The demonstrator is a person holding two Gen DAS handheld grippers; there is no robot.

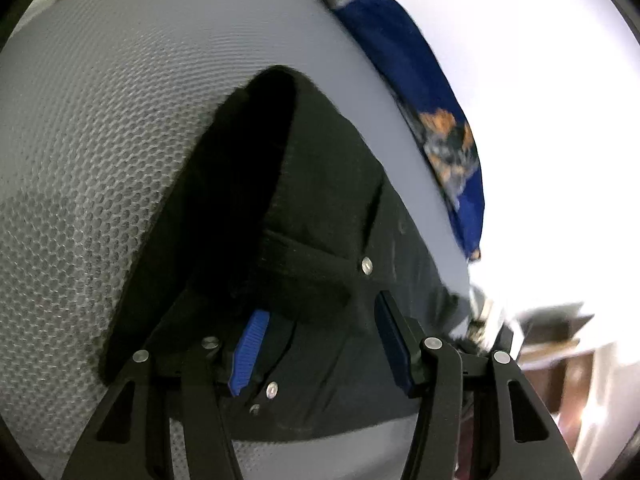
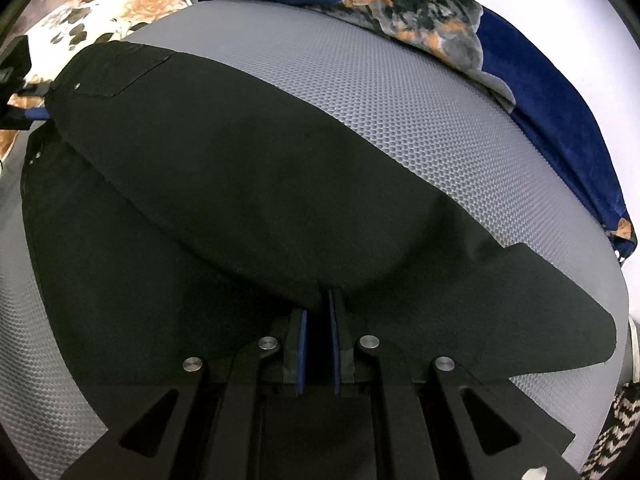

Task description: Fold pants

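Black pants lie on a grey honeycomb mat. One leg is lifted and drawn over the other. My right gripper is shut on the edge of the upper leg, its blue pads close together with cloth between them. The lower leg's end lies flat at the right. In the left wrist view the waistband with its metal rivets drapes over my left gripper. Its blue pads stand wide apart, with the cloth hanging over them.
A blue blanket with a dog print lies along the mat's far edge, also in the left wrist view. A floral pillow sits at the far left. A black-and-white patterned cloth is at the lower right.
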